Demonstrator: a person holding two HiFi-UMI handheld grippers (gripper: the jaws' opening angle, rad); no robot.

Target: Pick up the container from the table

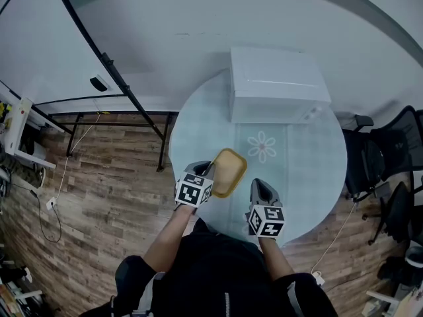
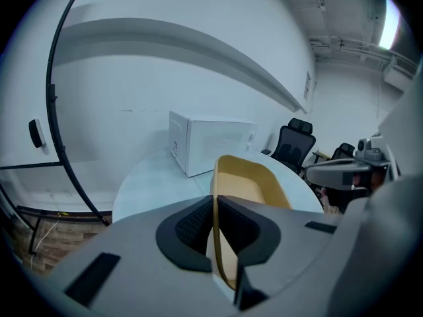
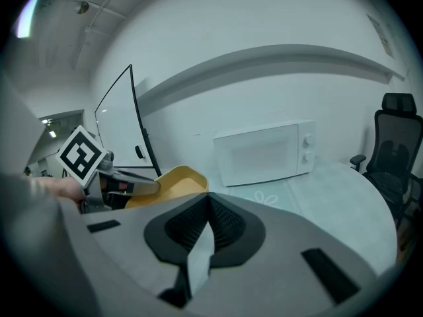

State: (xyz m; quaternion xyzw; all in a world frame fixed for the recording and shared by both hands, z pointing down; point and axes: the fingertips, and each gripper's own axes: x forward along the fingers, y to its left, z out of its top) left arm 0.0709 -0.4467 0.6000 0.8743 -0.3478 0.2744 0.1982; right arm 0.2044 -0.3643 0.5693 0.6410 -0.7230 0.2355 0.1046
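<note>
The fingers (image 2: pixel 192 228) of the left gripper (image 2: pixel 213 210) are pressed in on the near wall of the yellow container (image 2: pixel 250 185), one dark ribbed pad inside the wall and one outside, with the thin rim standing between them. From that pinch the container stretches away from the gripper, open and with nothing in it. In the head view it lies over the near left part of the round tabletop (image 1: pixel 310 160), just ahead of the left gripper (image 1: pixel 207 172), and whether the base of the container (image 1: pixel 229 172) touches the surface cannot be told from any view.

The fingers (image 3: pixel 228 226) of the right gripper (image 3: pixel 208 203) are closed against each other at the tips with nothing between them (only the pale tabletop shows through the slit lower down). This gripper (image 1: pixel 262 189) is held over the near edge of the tabletop, just to the right of the container and apart from it. Its own view has the container (image 3: pixel 170 180) to the left, with the left gripper (image 3: pixel 142 187) on the container's far side and the marker cube (image 3: pixel 82 154) above that.

Farther out, a flower print (image 1: pixel 262 146) marks the middle of the tabletop, and a white microwave (image 1: pixel 277 84) stands at the far edge against the wall. Black office chairs (image 1: pixel 383 160) stand to the right, and a black-framed stand (image 1: pixel 109 71) rises from the wooden floor (image 1: pixel 99 177) on the left.
</note>
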